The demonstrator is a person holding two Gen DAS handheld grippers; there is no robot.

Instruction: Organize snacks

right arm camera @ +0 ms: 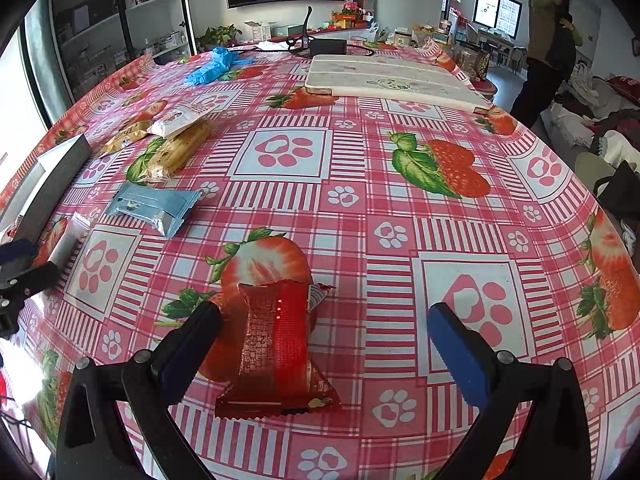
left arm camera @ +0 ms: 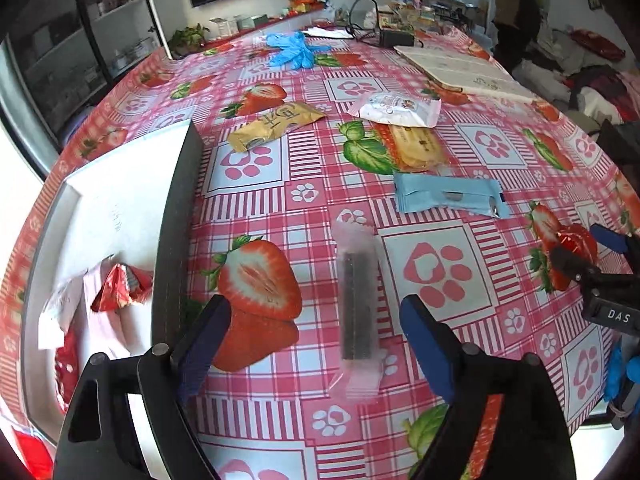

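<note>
My left gripper (left arm camera: 316,320) is open above a clear-wrapped dark snack bar (left arm camera: 357,304) lying between its fingers on the table. My right gripper (right arm camera: 324,328) is open around a red snack packet (right arm camera: 276,348) that lies flat on the cloth. A white box (left arm camera: 120,200) with dark walls stands at the left; it holds a red packet (left arm camera: 118,288) and white wrappers. A blue packet (left arm camera: 448,196), a biscuit pack (left arm camera: 416,148), a white pouch (left arm camera: 396,108) and a gold packet (left arm camera: 276,124) lie further back.
The table has a pink strawberry-print cloth (right arm camera: 360,168). Blue gloves (left arm camera: 292,48), a black power adapter with cable (left arm camera: 396,36) and flat white boards (right arm camera: 392,80) lie at the far end. A person (right arm camera: 548,44) stands beyond the table at the right.
</note>
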